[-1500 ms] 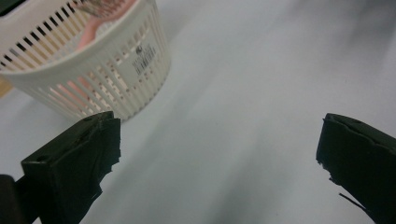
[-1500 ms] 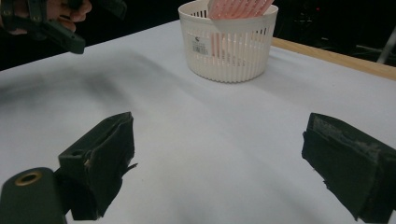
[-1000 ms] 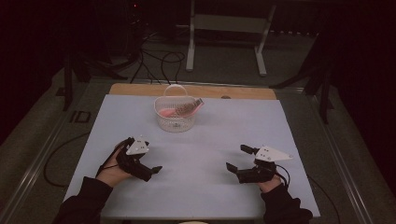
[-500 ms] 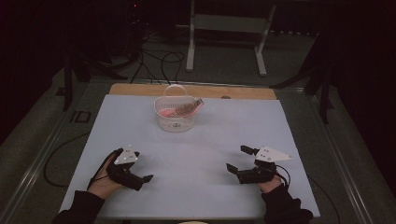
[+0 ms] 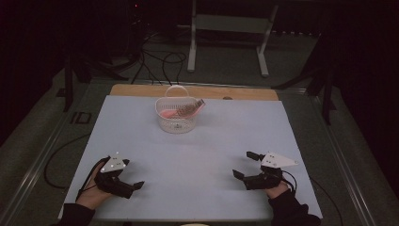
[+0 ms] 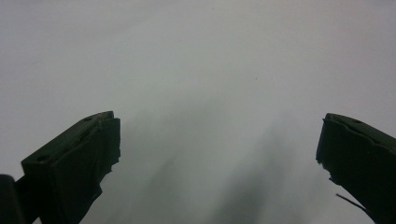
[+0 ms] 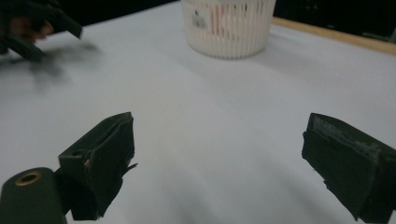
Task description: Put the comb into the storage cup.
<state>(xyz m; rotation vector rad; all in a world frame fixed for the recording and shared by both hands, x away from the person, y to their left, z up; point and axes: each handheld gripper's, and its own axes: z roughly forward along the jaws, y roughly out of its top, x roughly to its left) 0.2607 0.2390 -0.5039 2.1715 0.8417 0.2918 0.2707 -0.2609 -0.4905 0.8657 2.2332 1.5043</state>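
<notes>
Left hand-held gripper (image 5: 123,180) drawn back toward near bench (image 5: 197,155) edge, jaws wide, empty. Right hand-held gripper (image 5: 244,165) near edge, jaws wide, empty. White basket (image 5: 177,120) far-centre, well apart from both.

1. The white basket (image 5: 176,115) stands alone at the far middle of the table (image 5: 211,141), the one obstacle on the sheet.
2. Bare surface lies between the left tongs (image 5: 129,181) and right tongs (image 5: 244,165), both at the near edge with jaws apart.
3. Both flanks of the basket are open.
</notes>
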